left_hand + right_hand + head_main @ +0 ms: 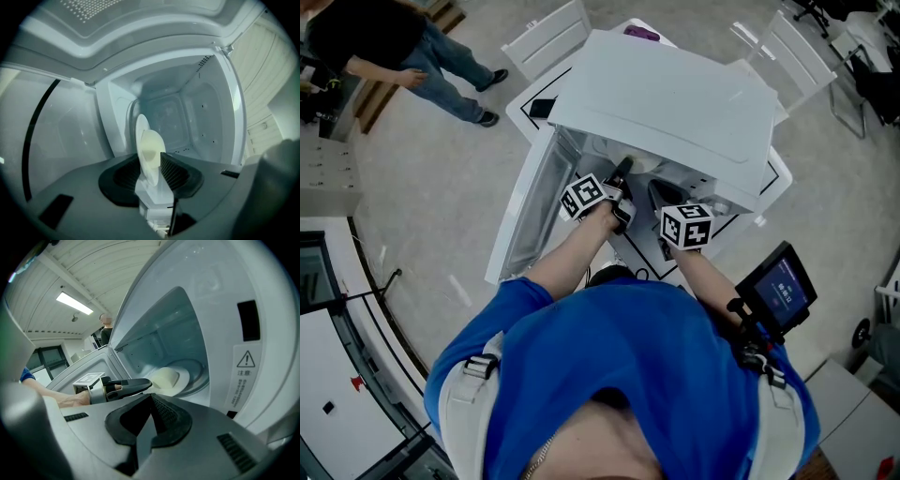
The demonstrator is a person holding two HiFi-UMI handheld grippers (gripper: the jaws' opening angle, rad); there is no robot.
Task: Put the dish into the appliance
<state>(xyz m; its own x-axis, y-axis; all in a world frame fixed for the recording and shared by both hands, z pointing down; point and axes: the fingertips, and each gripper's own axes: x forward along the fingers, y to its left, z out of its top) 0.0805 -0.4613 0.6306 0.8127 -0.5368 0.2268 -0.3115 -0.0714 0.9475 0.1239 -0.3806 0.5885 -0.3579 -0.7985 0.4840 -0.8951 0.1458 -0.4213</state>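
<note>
The white microwave [675, 94] stands on a table with its door [525, 206] swung open toward the left. A cream dish [166, 378] lies on the turntable inside the cavity. In the left gripper view the dish [149, 140] shows edge-on, standing between the jaws. My left gripper [150, 158] reaches into the cavity; its jaws stand apart around the dish's rim, open. From the head view the left gripper [622, 173] points into the oven mouth. My right gripper [151, 397] hovers just outside the opening, shut and empty, beside the left gripper [140, 384].
A person [394, 47] stands at the far left of the room. A tablet screen [783, 286] sits at my right. White chairs [548, 37] flank the table. A warning label [244, 376] marks the microwave's front frame.
</note>
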